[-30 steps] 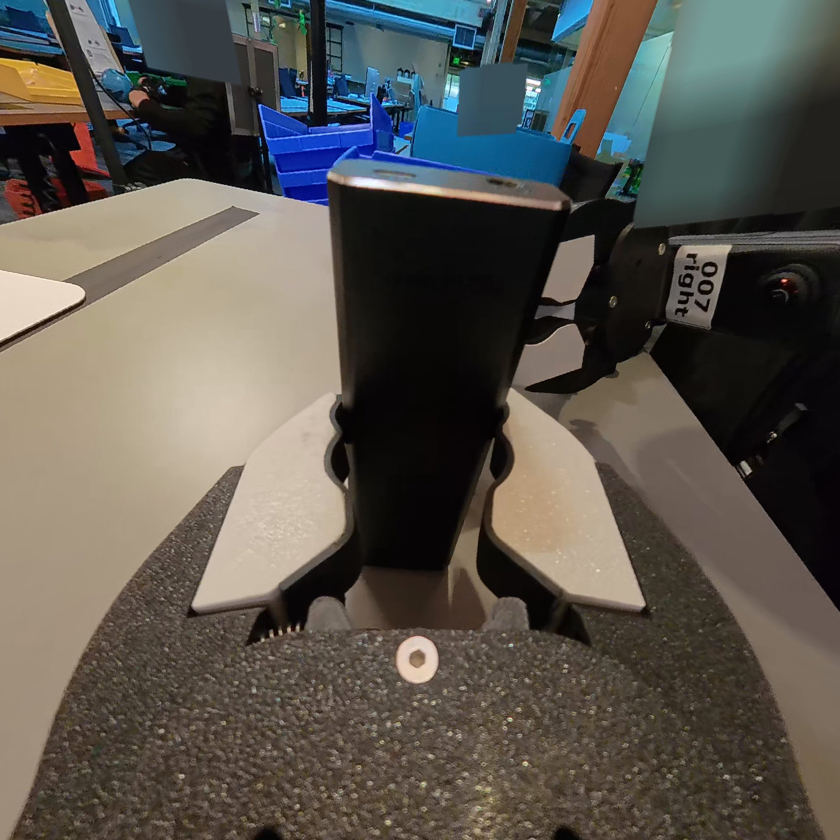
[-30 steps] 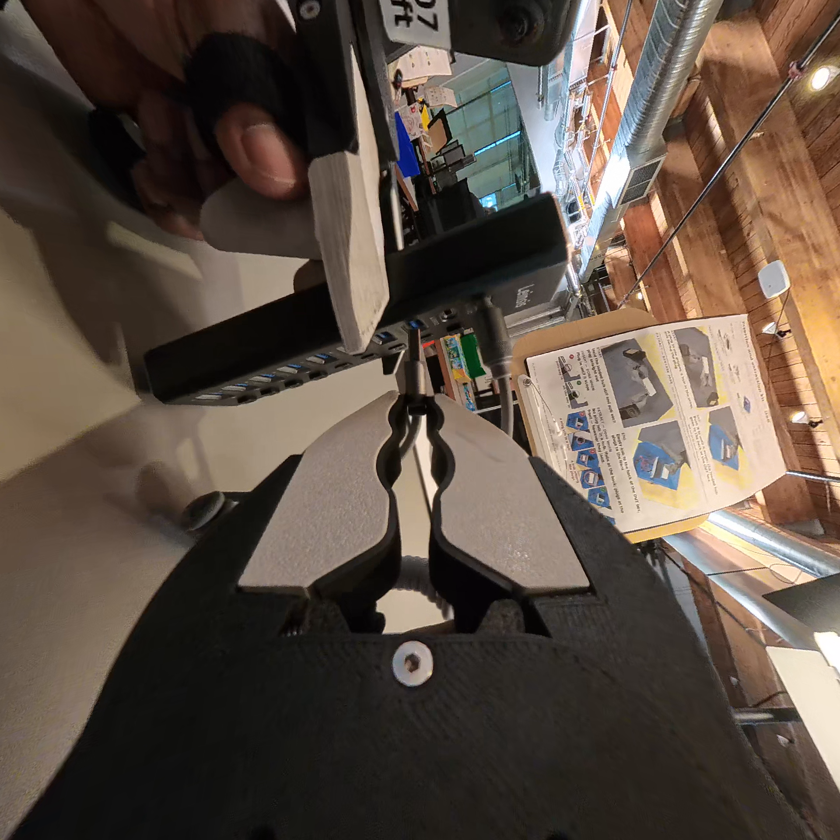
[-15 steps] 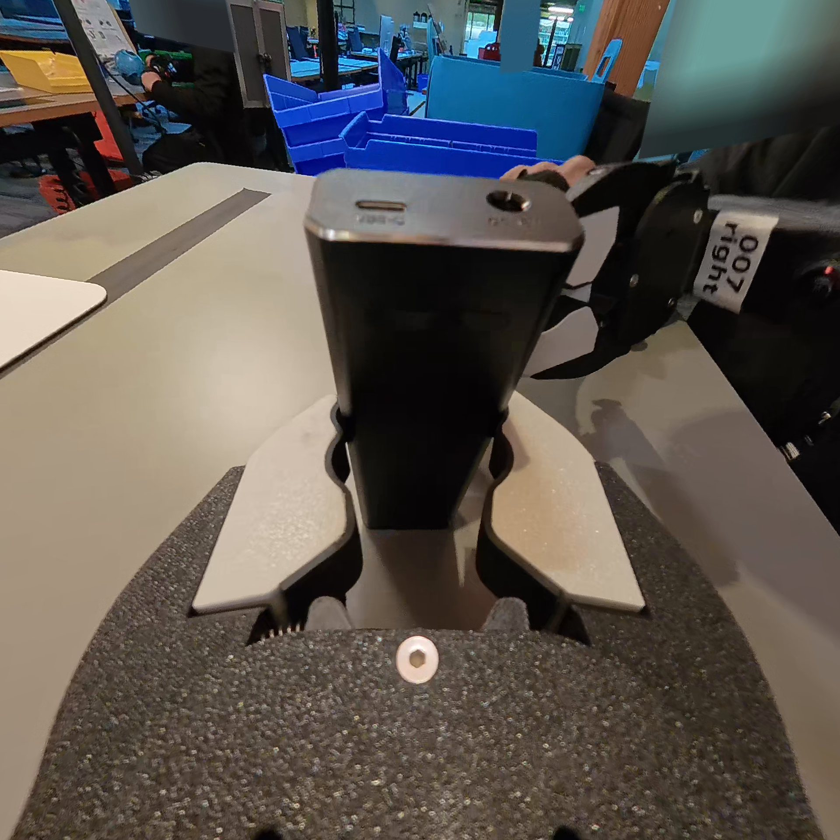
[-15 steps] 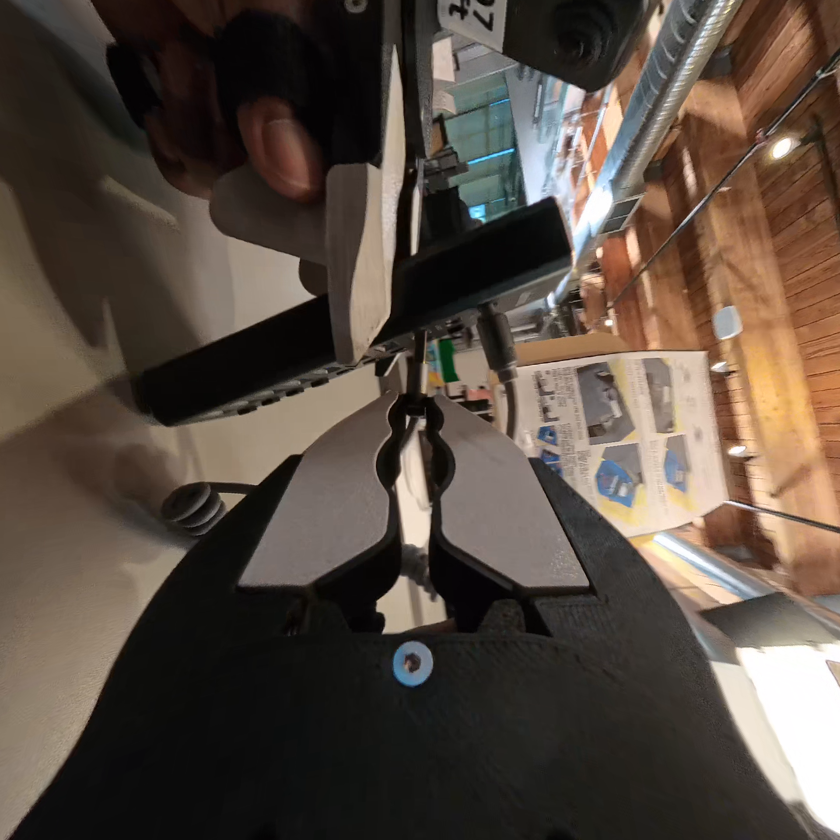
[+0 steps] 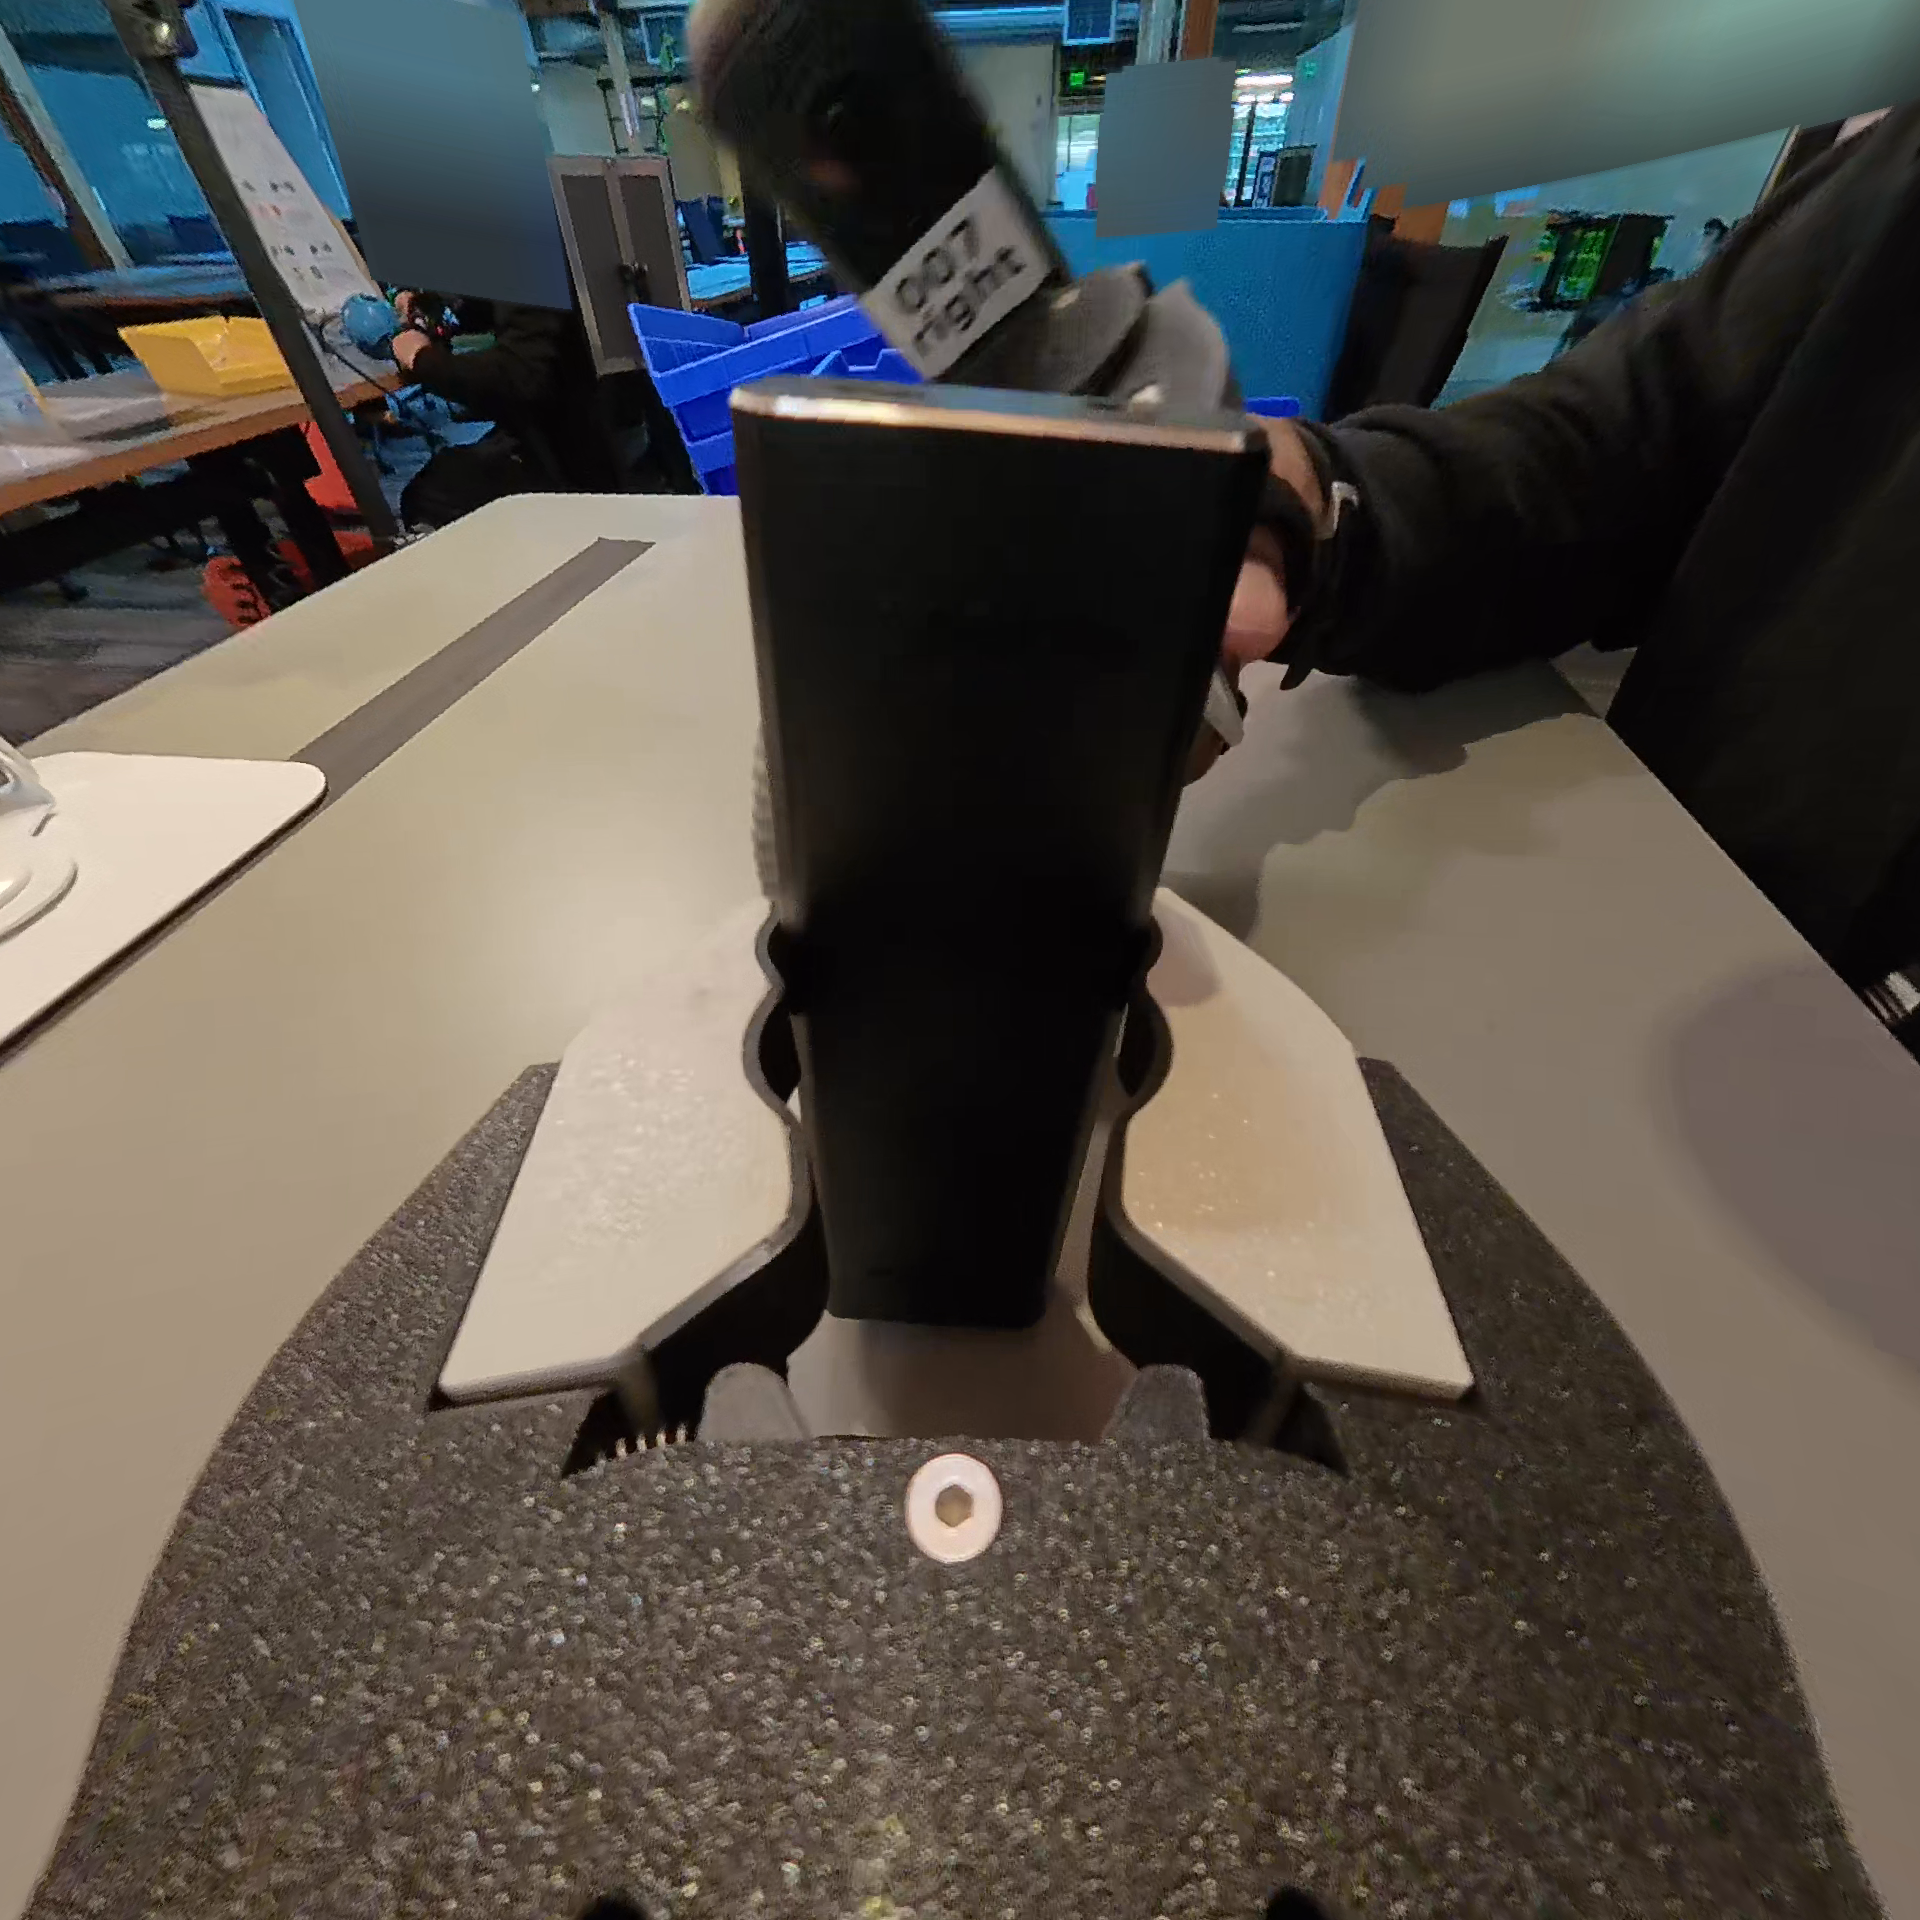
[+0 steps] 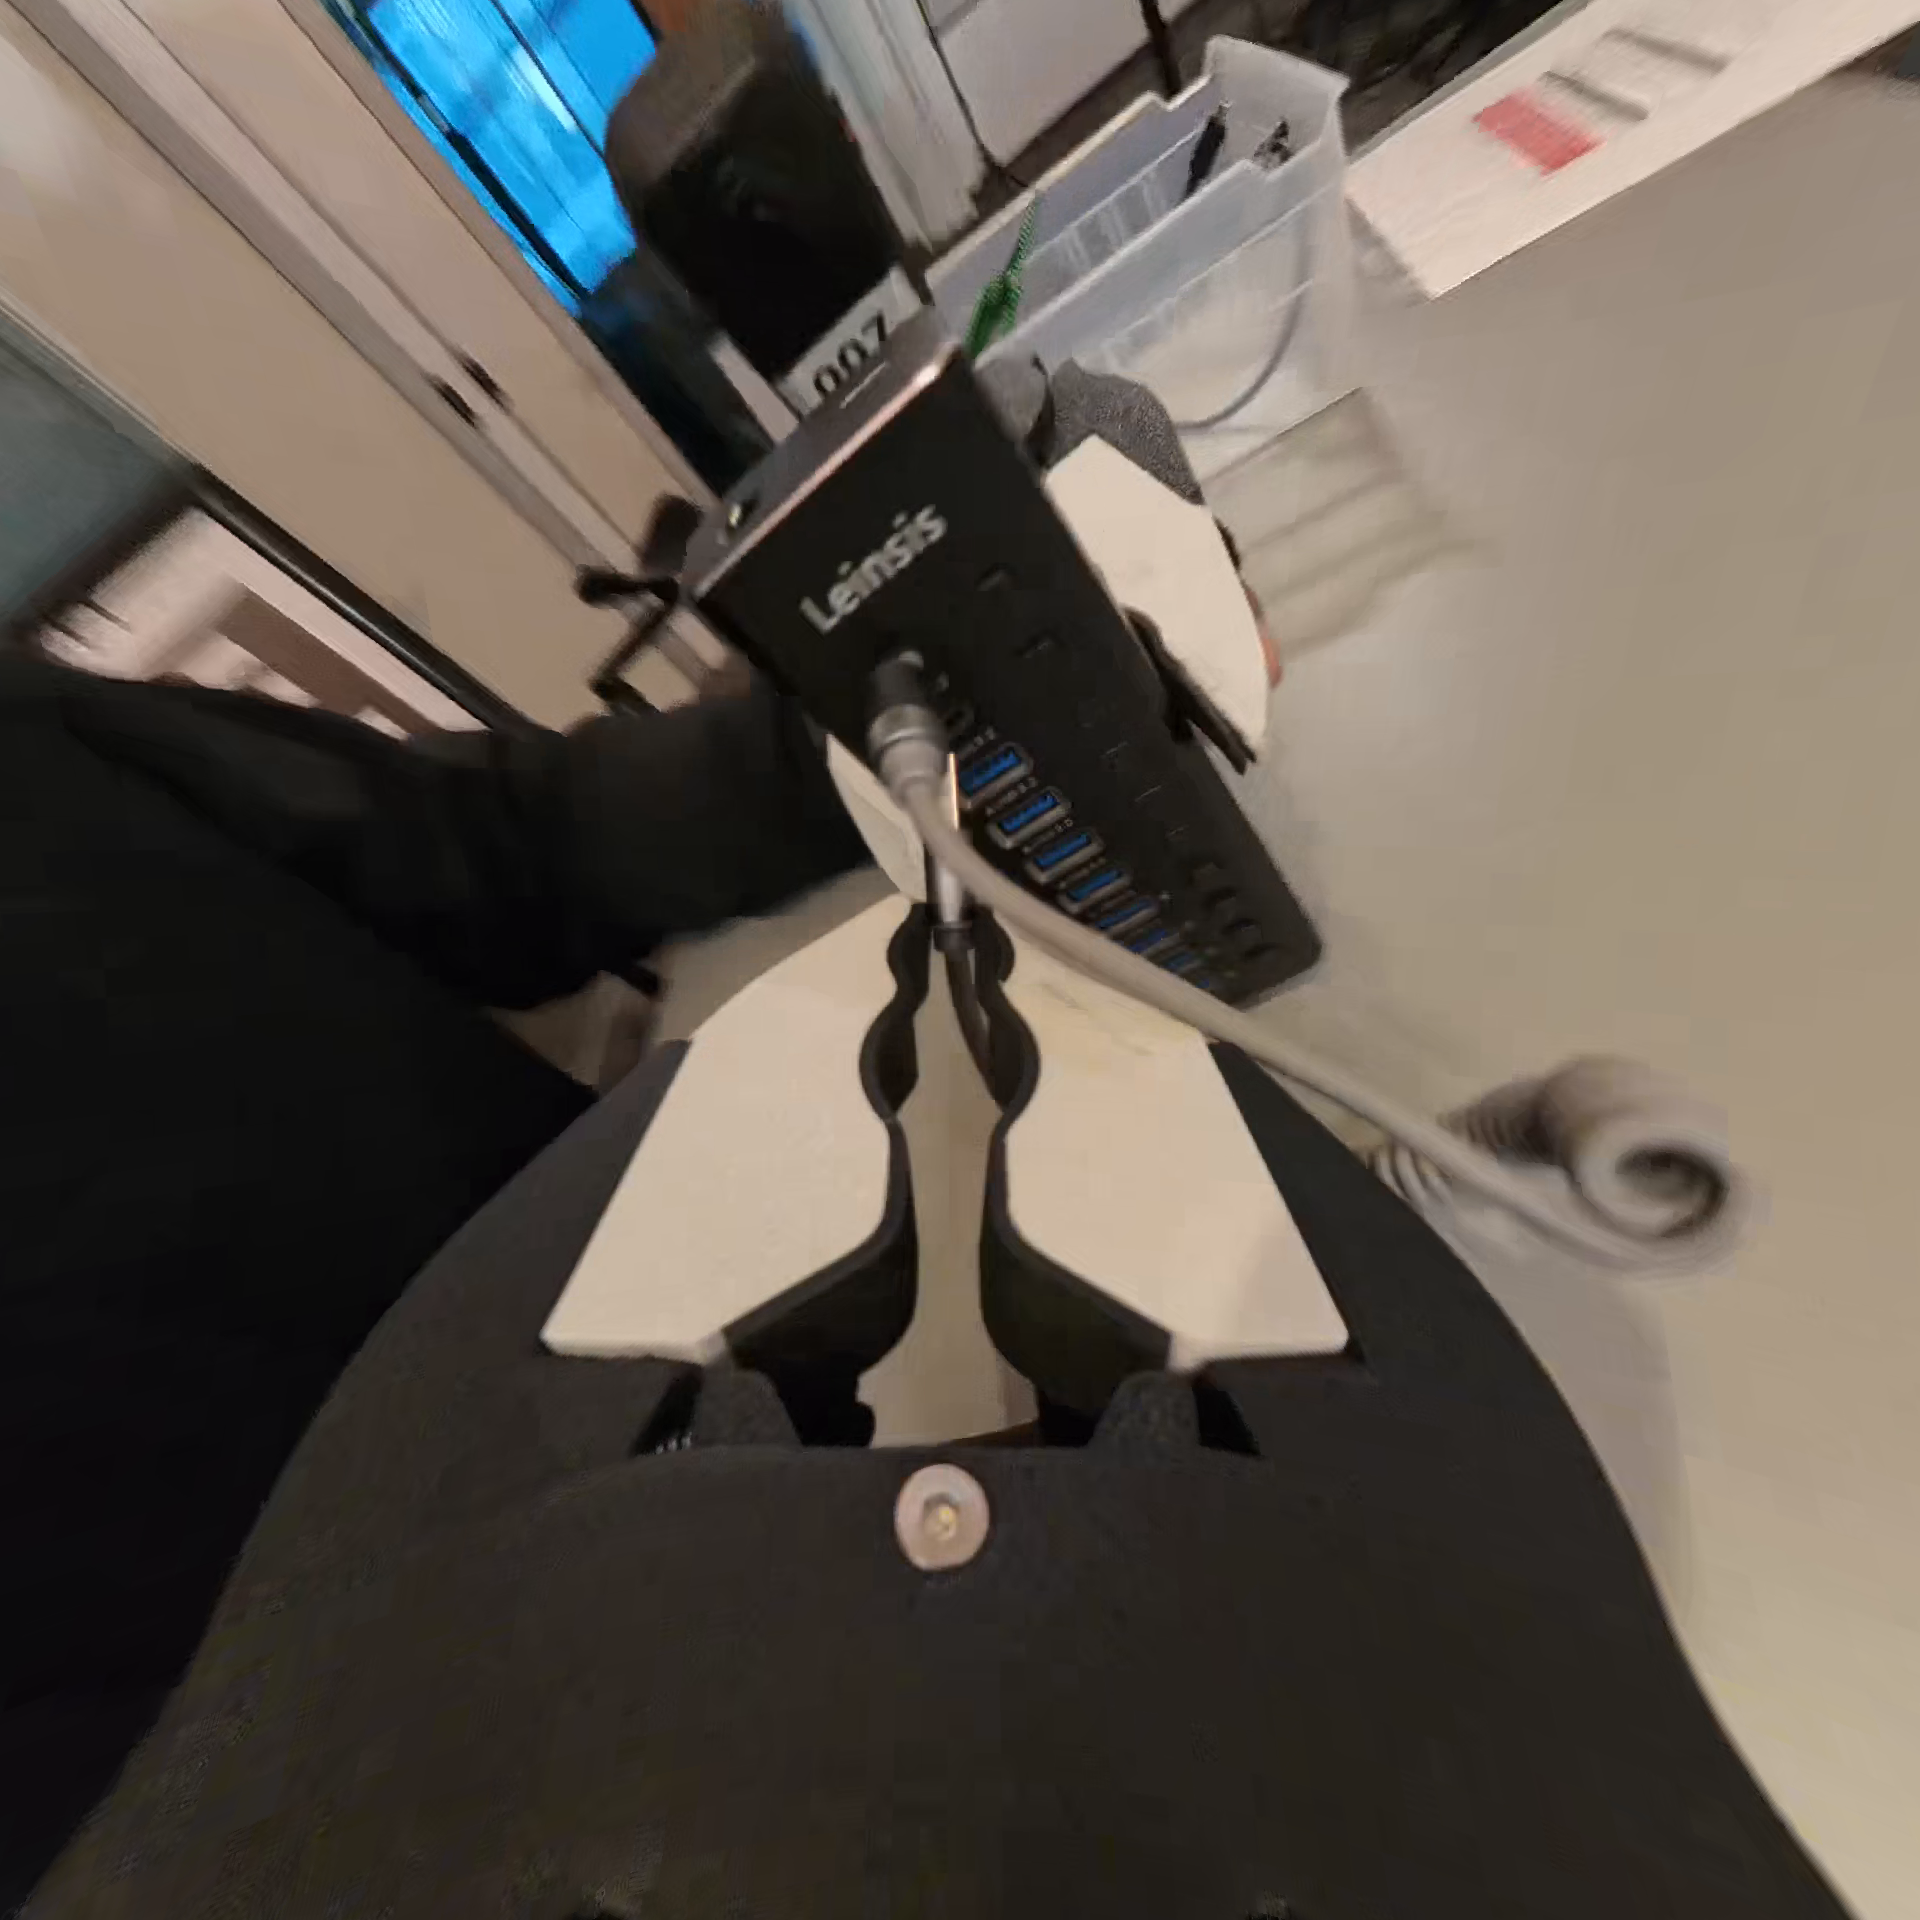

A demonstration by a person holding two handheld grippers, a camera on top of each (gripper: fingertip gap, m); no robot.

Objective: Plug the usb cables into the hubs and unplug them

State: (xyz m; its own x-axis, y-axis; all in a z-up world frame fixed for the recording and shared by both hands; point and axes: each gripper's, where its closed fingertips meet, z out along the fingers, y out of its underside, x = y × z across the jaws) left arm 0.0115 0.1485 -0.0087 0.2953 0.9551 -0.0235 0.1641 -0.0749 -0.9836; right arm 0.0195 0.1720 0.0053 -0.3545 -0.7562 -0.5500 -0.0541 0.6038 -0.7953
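My left gripper (image 5: 961, 956) is shut on a black USB hub (image 5: 977, 790) and holds it upright above the grey table (image 5: 416, 935). In the right wrist view the hub (image 6: 1049, 665) shows its face with a row of blue ports (image 6: 1070, 862). A grey cable (image 6: 1091, 935) is plugged in near the hub's top and trails to a coil (image 6: 1621, 1174) on the table. My right gripper (image 6: 951, 935) is shut on a thin USB plug (image 6: 948, 831) whose tip sits at the first blue ports; I cannot tell if it is inserted. The right gripper (image 5: 935, 208) shows blurred behind the hub's top.
A white pad (image 5: 135, 831) lies at the table's left. Blue bins (image 5: 727, 364) stand beyond the far edge. A person's dark sleeve (image 5: 1558, 499) reaches in from the right. A clear plastic bin (image 6: 1195, 229) stands behind the hub. Only a small space, under 4 cm, lies between the two pairs of fingers.
My right gripper has swung from the hub's right side to above and behind its top, still shut on the plug. The hub stays held in the left gripper, tipped a little.
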